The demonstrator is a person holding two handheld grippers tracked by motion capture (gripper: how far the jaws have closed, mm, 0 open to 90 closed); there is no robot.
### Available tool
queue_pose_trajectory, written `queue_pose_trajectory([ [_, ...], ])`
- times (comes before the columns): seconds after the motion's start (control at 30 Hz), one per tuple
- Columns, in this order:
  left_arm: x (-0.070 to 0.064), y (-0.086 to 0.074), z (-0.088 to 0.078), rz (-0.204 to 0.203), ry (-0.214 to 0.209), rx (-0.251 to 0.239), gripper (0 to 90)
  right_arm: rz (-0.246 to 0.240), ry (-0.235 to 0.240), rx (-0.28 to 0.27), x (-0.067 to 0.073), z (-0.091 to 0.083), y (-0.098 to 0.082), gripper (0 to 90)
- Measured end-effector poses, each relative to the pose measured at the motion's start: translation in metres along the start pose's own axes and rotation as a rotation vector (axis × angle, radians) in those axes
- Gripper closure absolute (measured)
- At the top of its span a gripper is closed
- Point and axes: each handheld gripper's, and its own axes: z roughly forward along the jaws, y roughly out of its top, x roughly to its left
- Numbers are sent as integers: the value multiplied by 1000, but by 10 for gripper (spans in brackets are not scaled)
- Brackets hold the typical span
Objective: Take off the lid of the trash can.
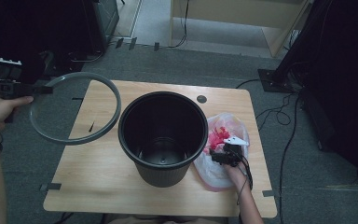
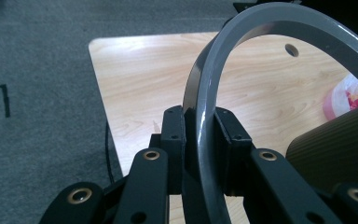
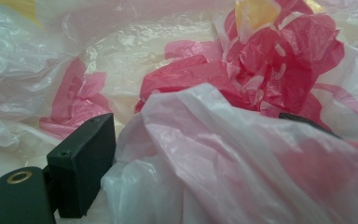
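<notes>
Left tongs (image 2: 200,140) clamped on the grey ring (image 1: 114,100), held off the surface's (image 1: 98,177) left edge, hand raised. Ring looks stiff, light; the rim is the sensible hold. Black bin (image 1: 163,135) stands mid-surface. Right tongs (image 1: 224,156) low in the plastic bag (image 1: 214,175) near the right edge; film between the jaws, gap unclear. Bag soft, slippery, tear-prone.
</notes>
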Motion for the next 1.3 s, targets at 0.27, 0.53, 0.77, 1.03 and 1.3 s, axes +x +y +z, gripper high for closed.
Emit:
queue_pose_trajectory([
  [0.27, 3, -12, 21, -10, -23, 27, 765, -20, 8, 22, -3, -1, 1, 138],
  [0.53, 3, -21, 39, -18, -49, 45, 765, -16, 9, 26, -7, -3, 0, 138],
  [0.77, 0, -28, 58, -11, -76, 64, 765, -4, 9, 28, -11, -5, 0, 138],
  [1.03, 1, -38, 74, -27, -101, 75, 765, 2, 9, 31, -13, -6, 0, 138],
  [1.3, -1, -41, 81, -34, -112, 72, 765, 12, 2, 30, -16, -6, 0, 138],
])
